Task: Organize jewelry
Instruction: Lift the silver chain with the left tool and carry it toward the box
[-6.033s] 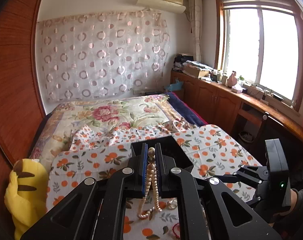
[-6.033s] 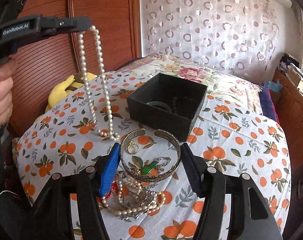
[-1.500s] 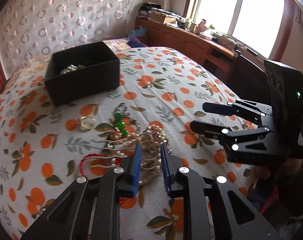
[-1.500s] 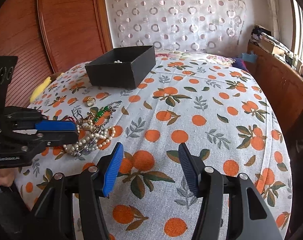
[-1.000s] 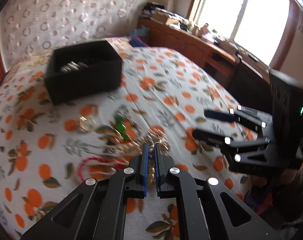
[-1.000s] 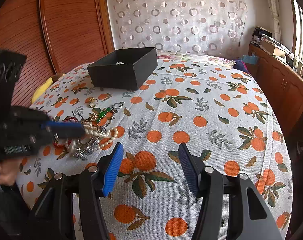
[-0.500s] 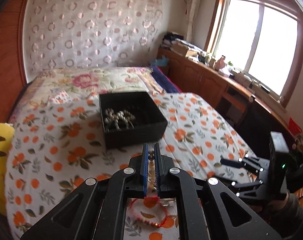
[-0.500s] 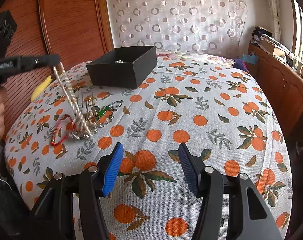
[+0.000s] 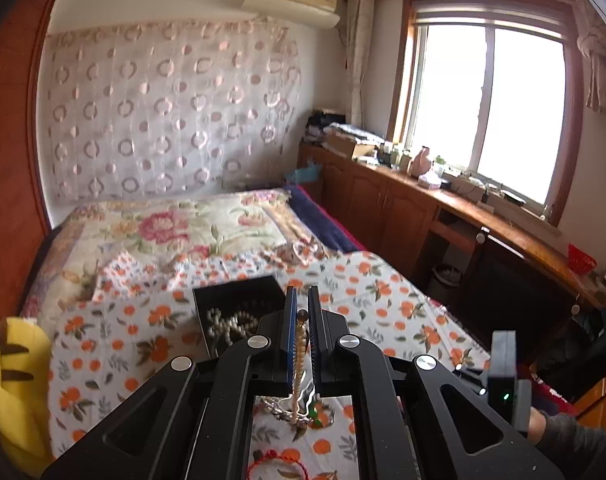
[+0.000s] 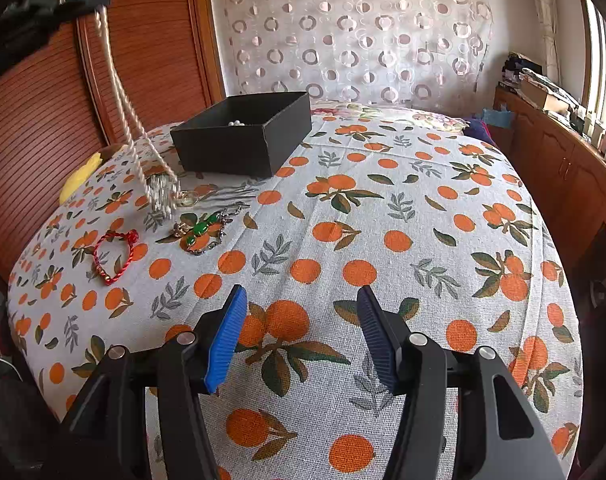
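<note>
My left gripper (image 9: 301, 312) is shut on a pearl necklace (image 9: 299, 354) and holds it high; the strand (image 10: 121, 92) hangs down with a silver tangle (image 10: 163, 196) at its lower end, just above the cloth left of the black box (image 10: 245, 140). The box holds another pearl string (image 9: 227, 326). A green-stone piece (image 10: 201, 232), a red cord bracelet (image 10: 113, 254) and a gold ring (image 10: 189, 199) lie on the orange-print cloth. My right gripper (image 10: 301, 334) is open and empty, low over the cloth's near side. The left gripper also shows in the right wrist view (image 10: 55, 2).
The cloth covers a round table (image 10: 423, 240). A wooden sliding door (image 10: 43, 100) stands at the left, a bed (image 9: 175, 232) behind, and a wooden cabinet run (image 9: 443, 216) under the window. A yellow plush toy (image 9: 11, 392) lies by the table's left edge.
My left gripper closed on the pearl necklace in the pile and lifted it high, dragging a silver tangle up and towards the box. The right gripper has stayed still and open.
</note>
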`<state>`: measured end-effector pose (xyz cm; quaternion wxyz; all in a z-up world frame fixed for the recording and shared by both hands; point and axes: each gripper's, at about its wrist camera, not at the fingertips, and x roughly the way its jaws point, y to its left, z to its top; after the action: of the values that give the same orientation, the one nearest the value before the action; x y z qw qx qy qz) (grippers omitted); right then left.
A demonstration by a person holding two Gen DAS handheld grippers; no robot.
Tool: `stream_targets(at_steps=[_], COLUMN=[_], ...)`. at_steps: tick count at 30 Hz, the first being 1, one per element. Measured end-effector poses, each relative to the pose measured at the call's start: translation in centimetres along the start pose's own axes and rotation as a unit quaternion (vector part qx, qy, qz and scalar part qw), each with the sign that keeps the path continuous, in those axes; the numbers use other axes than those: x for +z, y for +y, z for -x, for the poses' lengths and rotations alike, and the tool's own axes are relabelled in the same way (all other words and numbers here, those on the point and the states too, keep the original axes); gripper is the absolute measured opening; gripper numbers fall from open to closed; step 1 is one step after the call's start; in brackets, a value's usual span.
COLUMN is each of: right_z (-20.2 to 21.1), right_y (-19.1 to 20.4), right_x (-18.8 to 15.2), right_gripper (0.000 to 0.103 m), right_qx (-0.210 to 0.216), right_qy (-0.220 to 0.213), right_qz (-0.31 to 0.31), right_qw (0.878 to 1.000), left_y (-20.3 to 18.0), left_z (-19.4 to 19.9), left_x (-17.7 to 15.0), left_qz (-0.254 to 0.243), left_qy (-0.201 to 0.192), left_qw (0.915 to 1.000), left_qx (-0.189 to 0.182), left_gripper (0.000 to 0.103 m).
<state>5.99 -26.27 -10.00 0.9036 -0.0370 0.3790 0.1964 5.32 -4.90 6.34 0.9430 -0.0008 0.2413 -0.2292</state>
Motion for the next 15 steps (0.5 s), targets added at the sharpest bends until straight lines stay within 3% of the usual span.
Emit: stream_targets(at_steps=[7,15], right_z=[0.0,0.0], right_y=[0.2,2.9], right_x=[0.1,1.6], right_gripper=[0.059,0.059], right_qx=[-0.007,0.018], right_qy=[0.001,-0.002], right_qz=[0.01,0.038], right_qw=[1.0,0.999], left_y=[0.3,3.4], left_z=[2.3,2.1], left_x=[1.2,-2.1], left_qz=[-0.004,0.02], left_qy=[-0.029,0.001], left_qw=[0.9995,0.999], left_qx=[0.008,0.041], left_gripper=[0.005,0.005])
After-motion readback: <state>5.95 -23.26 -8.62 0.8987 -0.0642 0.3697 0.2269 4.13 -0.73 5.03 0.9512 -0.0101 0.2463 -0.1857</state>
